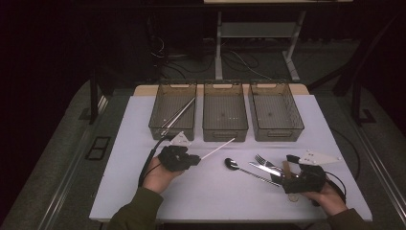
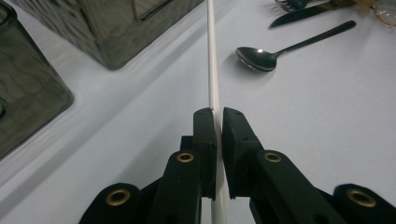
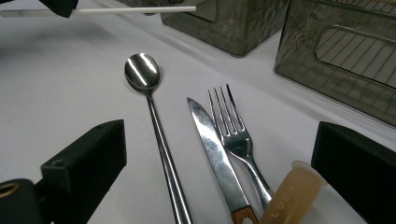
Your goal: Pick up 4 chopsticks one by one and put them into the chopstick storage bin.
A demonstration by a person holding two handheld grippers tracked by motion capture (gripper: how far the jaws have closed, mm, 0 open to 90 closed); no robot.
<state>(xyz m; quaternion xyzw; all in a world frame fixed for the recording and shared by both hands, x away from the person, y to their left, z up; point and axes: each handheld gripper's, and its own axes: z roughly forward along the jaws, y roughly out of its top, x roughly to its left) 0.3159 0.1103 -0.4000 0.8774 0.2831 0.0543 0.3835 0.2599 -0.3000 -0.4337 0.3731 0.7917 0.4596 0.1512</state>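
My left gripper is shut on a thin white stick, which points toward the middle bin. In the left gripper view the jaws pinch the stick near its lower end, lifted off the table. My right gripper stands open at the front right, over the cutlery handles. In the right gripper view its wide jaws straddle a spoon, a knife and a fork lying side by side. An amber tube lies by the fork's handle.
Three dark see-through bins stand in a row at the back of the white table. The left bin holds long thin sticks; the right bin looks empty. The spoon lies between my two hands.
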